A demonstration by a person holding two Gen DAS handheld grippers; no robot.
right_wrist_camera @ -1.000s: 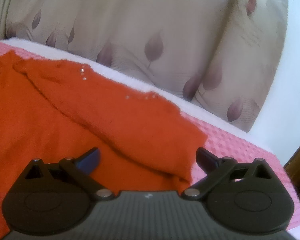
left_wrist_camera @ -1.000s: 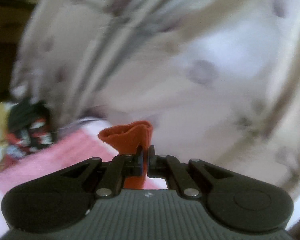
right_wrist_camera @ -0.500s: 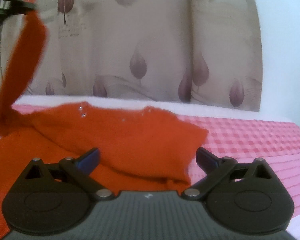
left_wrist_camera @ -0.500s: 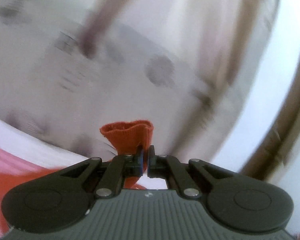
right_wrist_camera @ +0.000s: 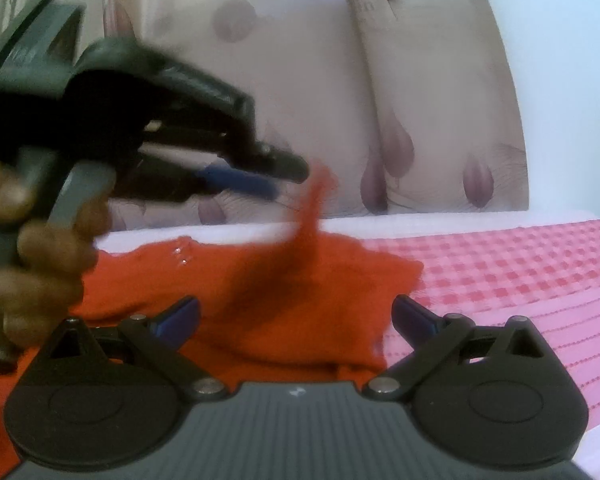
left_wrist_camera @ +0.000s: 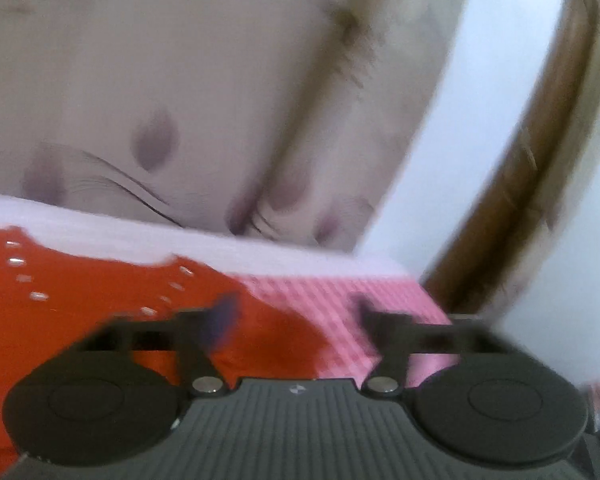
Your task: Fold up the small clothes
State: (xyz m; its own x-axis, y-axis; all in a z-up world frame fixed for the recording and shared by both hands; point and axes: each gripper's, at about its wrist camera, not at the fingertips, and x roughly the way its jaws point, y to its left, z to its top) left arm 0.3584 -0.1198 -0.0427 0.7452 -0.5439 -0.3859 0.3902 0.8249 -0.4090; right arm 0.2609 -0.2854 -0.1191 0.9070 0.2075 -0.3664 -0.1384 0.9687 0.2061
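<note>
Nearest in the right wrist view, the right tongs (right_wrist_camera: 296,314) stand wide apart and empty, low over the near part of an orange sweater (right_wrist_camera: 260,320) that lies on a pink checked cloth (right_wrist_camera: 500,264). The surface under the cloth looks like a bed or a tabletop — I cannot tell which.

A little further in, at the left of that view, a hand (right_wrist_camera: 32,256) holds the left tongs (right_wrist_camera: 290,178) above the garment. Their jaws have just been opening, and in their own view the left tongs (left_wrist_camera: 294,312) are spread with nothing between them. The sleeve (right_wrist_camera: 312,208) hangs blurred in the air just off their tips — apparently released and dropping onto the body.

By my reading the fold is at an early-to-middle stage: one sleeve is being brought across, while the body is not yet doubled over and nothing looks smoothed.

The neckline (left_wrist_camera: 96,264), edged with small shiny beads, lies at the far side toward the leaf-patterned curtain (right_wrist_camera: 420,120), so the sweater's long axis seems to run from the cameras away to the curtain, hem nearest.
</note>
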